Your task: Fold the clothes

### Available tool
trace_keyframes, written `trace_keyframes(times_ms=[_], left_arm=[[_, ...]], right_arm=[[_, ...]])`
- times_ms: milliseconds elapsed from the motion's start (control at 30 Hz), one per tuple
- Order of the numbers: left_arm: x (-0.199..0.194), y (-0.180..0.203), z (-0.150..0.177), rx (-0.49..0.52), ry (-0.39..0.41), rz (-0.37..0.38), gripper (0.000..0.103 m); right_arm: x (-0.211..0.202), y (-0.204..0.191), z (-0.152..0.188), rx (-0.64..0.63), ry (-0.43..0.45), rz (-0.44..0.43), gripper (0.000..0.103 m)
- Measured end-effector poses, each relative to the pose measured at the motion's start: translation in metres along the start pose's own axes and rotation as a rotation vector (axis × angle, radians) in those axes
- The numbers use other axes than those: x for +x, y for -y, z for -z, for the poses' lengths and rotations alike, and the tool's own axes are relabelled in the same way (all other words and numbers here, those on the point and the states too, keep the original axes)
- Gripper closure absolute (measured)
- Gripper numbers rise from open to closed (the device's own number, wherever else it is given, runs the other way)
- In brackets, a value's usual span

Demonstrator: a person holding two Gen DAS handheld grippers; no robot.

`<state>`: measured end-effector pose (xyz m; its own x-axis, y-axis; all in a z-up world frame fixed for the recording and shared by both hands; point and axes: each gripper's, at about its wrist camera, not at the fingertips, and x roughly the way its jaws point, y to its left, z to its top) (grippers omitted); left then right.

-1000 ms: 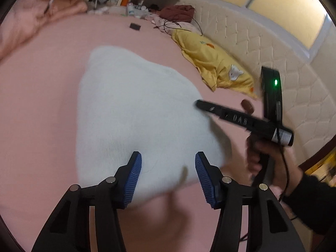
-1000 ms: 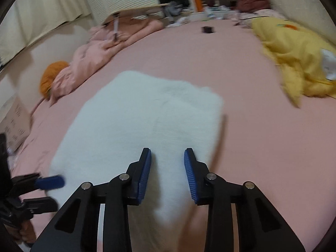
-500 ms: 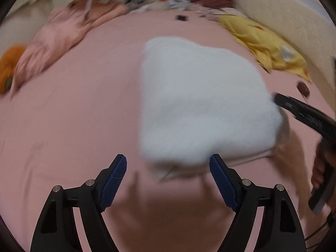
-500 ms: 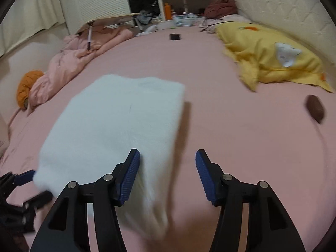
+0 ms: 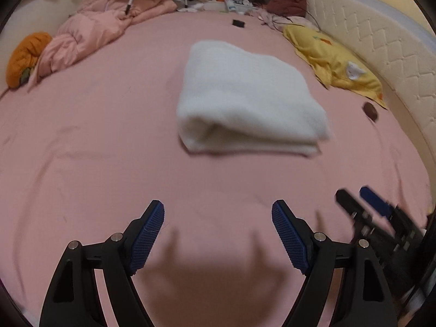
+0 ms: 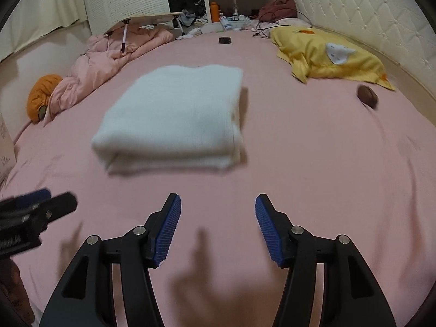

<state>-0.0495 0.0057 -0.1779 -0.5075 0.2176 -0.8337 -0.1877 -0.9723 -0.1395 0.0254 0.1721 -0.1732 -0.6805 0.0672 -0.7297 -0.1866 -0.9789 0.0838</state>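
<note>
The left gripper (image 5: 218, 234) hangs over bare pink sheet (image 5: 109, 150), its blue pads (image 5: 148, 234) spread wide with nothing between them but the shadow of the fingers on the bed. The right gripper (image 6: 218, 229) sits likewise over bare sheet, pads apart and empty, a little less spread than the left; each gripper also shows at the edge of the other's view, low and off to the side. Ahead of both pairs of fingertips, clear of them with a strip of sheet between, lies the white garment (image 5: 245, 92), folded into a thick rectangular stack with its doubled edge facing the fingers and its layers lying fairly square. Judging by that, the fold on this piece looks finished and the step in hand is the release and retreat. The next move probably calls either for a light tidy of the near edge, coming in low with pads open, or for fetching another piece. Farther off, beyond the stack, a yellow pillow (image 6: 327, 51) lies to the right of the fingers, a pink quilt (image 6: 109, 54) to the left, and clutter sits at the far edge of the bed.
</note>
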Motion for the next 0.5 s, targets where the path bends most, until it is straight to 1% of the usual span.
trace_keyframes(times_ms=[67,133,200,267,367,500], left_arm=[[-0.007,0.008,0.013,0.004,0.016,-0.020,0.022],[-0.015,0.017,0.027,0.038,0.038,-0.076,0.022],[-0.022,0.021,0.035,0.062,0.043,-0.090,0.022],[-0.028,0.022,0.037,0.059,0.059,-0.095,0.022],[-0.035,0.024,0.040,0.057,0.069,-0.109,0.022],[-0.046,0.030,0.045,0.079,0.112,-0.156,0.022]], right_arm=[[-0.011,-0.005,0.009,-0.030,0.019,-0.007,0.045],[-0.017,-0.010,0.007,-0.065,0.015,-0.017,0.045],[-0.025,-0.011,0.006,-0.071,0.037,-0.026,0.045],[-0.031,-0.010,0.008,-0.065,0.055,-0.037,0.045],[-0.036,-0.009,0.011,-0.070,0.052,-0.035,0.045],[-0.043,-0.005,0.014,-0.057,0.066,-0.041,0.045]])
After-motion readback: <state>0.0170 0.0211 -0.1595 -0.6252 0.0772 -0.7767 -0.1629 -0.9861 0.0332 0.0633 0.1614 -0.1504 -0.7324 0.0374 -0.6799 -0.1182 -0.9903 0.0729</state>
